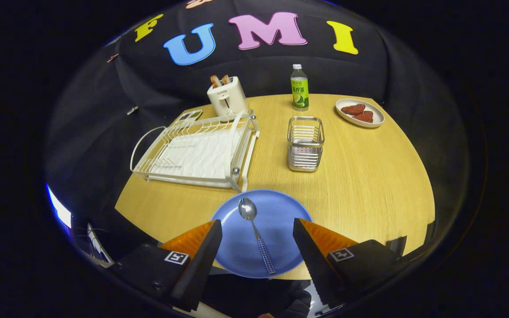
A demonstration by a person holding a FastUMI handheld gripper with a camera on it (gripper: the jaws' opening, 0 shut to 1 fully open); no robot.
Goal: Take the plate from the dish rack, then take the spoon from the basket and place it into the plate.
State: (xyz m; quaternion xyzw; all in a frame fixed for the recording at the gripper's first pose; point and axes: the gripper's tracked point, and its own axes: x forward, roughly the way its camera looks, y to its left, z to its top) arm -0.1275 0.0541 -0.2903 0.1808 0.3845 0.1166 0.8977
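Note:
A blue plate [276, 221] lies on the wooden table at its near edge, between my fingers. In the plate rests a spoon [254, 232] with a metal bowl pointing away and a blue checked handle toward me. My gripper [257, 226] hangs above the plate, open, its orange-and-black fingers [201, 247] spread to either side of the spoon and touching nothing. Beyond the plate to the left stands the white dish rack [197, 152], with no dishes in it. The metal wire basket [305, 143] stands beyond the plate, right of the rack, and looks hollow.
A white toaster [227, 98] with bread slices stands behind the rack. A green-labelled bottle [299, 88] is at the table's back. A white oval dish [359, 112] with reddish pieces sits at the back right. Bare wood lies right of the basket.

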